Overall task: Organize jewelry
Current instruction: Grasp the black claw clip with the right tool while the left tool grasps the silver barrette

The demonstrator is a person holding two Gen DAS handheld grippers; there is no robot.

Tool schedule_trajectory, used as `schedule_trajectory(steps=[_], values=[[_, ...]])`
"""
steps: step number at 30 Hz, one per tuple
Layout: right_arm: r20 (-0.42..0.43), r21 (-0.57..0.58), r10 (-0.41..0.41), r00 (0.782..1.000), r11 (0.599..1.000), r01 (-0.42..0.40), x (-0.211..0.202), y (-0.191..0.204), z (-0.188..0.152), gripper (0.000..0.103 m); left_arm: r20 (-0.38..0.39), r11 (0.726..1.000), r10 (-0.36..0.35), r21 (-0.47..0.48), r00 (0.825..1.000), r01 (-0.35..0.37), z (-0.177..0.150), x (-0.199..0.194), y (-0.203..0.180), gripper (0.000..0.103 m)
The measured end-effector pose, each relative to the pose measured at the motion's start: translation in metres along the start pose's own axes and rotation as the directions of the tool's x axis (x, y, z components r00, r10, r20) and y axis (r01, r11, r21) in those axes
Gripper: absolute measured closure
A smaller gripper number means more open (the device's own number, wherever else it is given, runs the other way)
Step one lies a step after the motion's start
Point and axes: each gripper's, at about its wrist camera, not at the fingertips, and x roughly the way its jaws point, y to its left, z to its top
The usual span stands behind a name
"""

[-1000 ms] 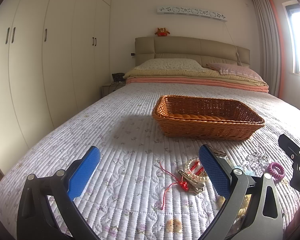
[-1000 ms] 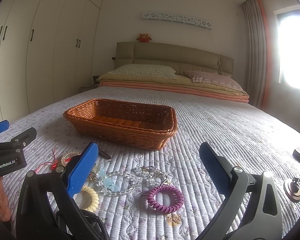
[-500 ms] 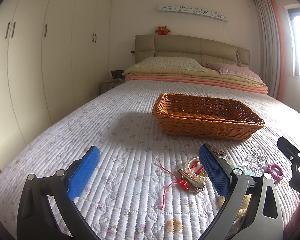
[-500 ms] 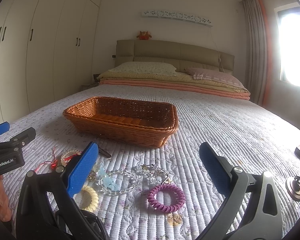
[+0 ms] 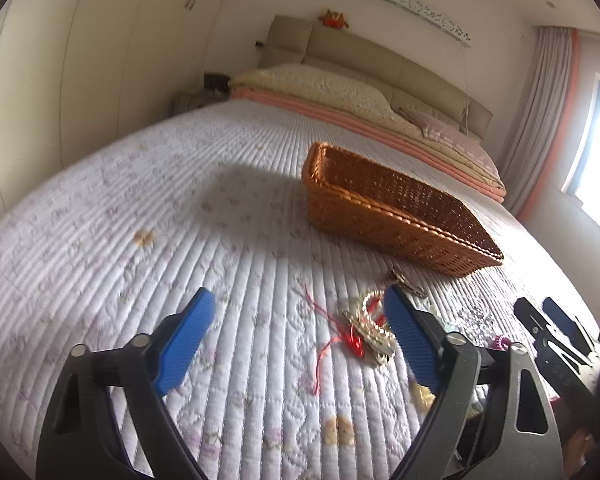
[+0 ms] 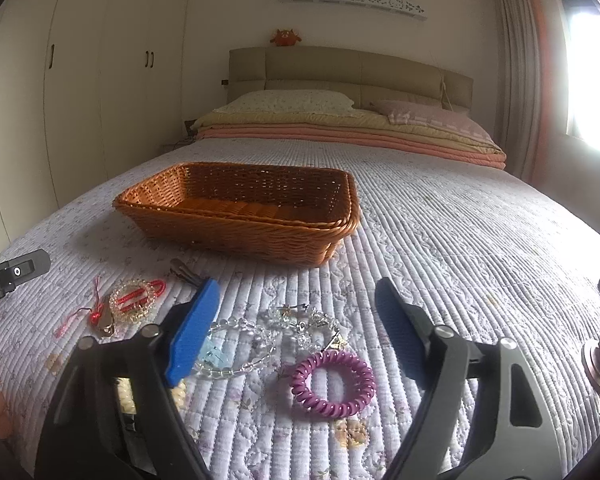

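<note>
The left gripper [image 5: 296,336], jaws spread and empty, has tilted and swung toward the red cord [image 5: 342,342] at lower centre, likely starting a pickup, while the right gripper [image 6: 296,328] hangs open and empty over the purple hair tie [image 6: 333,383], basket [image 6: 236,226] unfilled.

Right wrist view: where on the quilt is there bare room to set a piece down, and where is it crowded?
Bare: the quilt right of the basket, and the strip left of it. The basket floor also looks empty. Crowded: in front of the basket, where the purple coil, clear beads and red cord lie.
</note>
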Motion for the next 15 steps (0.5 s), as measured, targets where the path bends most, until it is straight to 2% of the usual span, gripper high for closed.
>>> schedule_trajectory(steps=[1, 2, 4, 5, 7, 11, 15], values=[[-0.011, -0.003, 0.006, 1.000, 1.000, -0.006, 0.001, 0.001, 0.000, 0.041, -0.024, 1.000, -0.001, -0.006, 1.000, 0.000, -0.001, 0.001, 0.003, 0.031], [-0.020, -0.005, 0.012, 1.000, 1.000, -0.012, 0.001, 0.000, 0.000, 0.044, -0.050, 1.000, -0.009, -0.006, 0.999, 0.009, -0.003, 0.002, 0.005, 0.042], [-0.048, -0.003, 0.042, 0.998, 0.999, -0.043, 0.000, -0.001, -0.001, 0.058, -0.088, 1.000, -0.024, -0.005, 0.996, 0.024, -0.006, 0.002, 0.009, 0.053], [-0.061, 0.000, 0.061, 0.996, 0.998, -0.061, -0.001, -0.002, -0.002, 0.061, -0.107, 1.000, -0.025, -0.002, 0.994, 0.025, -0.007, 0.002, 0.010, 0.058], [-0.083, 0.004, 0.097, 0.992, 0.995, -0.097, -0.007, -0.002, -0.004, 0.068, -0.135, 0.999, -0.054, -0.014, 0.989, 0.053, -0.009, 0.000, 0.015, 0.063], [-0.120, 0.010, 0.183, 0.976, 0.983, -0.183, -0.027, -0.002, -0.011, 0.068, -0.187, 0.997, -0.073, -0.017, 0.980, 0.071, -0.011, -0.003, 0.023, 0.066], [-0.150, 0.014, 0.214, 0.965, 0.977, -0.214, -0.049, -0.003, -0.022, 0.068, -0.209, 0.996, -0.083, 0.023, 0.974, 0.090, -0.008, -0.004, 0.012, 0.066]])
